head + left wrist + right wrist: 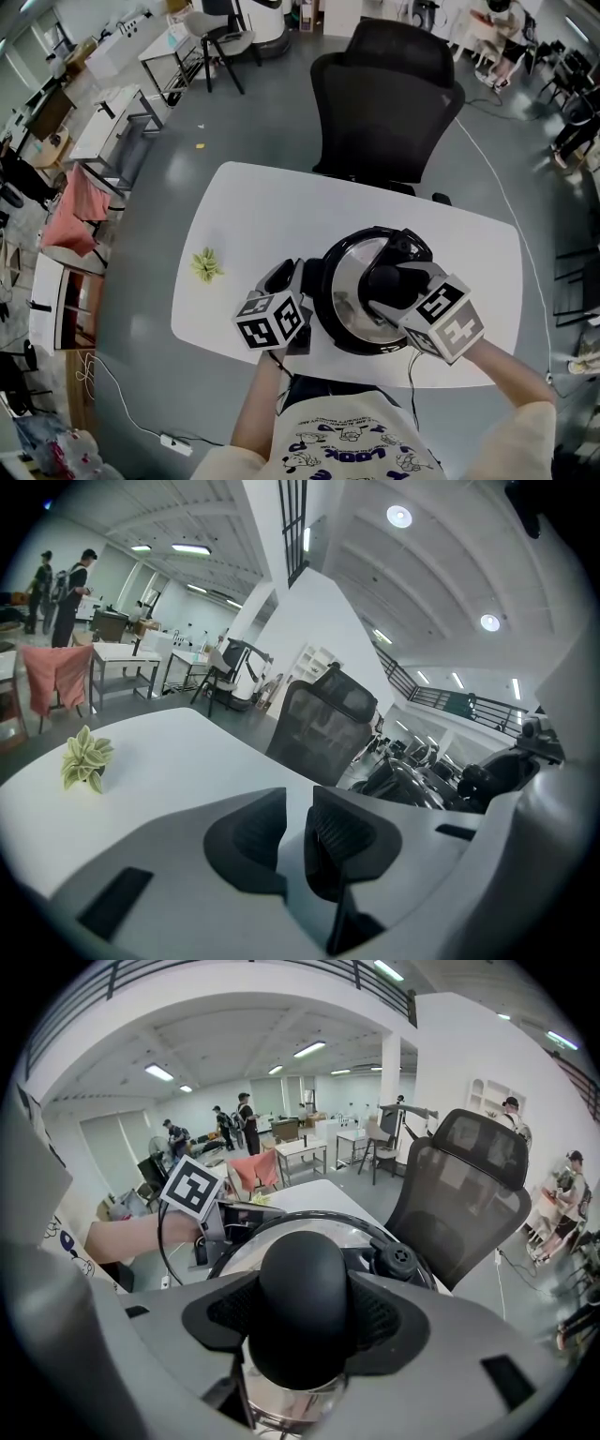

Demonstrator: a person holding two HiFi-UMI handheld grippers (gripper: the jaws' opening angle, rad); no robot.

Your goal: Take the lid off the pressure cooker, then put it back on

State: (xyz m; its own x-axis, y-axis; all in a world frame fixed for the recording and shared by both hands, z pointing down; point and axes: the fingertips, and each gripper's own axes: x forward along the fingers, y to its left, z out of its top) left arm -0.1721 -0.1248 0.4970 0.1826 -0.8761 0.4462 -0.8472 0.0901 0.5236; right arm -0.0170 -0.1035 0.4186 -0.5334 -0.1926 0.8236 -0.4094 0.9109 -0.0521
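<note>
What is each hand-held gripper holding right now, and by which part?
The right hand-held gripper grips the pressure cooker lid by its black knob. The left hand-held gripper holds nothing; its jaws stand slightly apart and empty.

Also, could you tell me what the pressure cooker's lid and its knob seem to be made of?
The lid looks like polished steel: it is bright and mirror-like and catches reflections. Its knob is black, smooth and matte with only a soft sheen. It is probably a hard plastic, though the look leaves that open.
</note>
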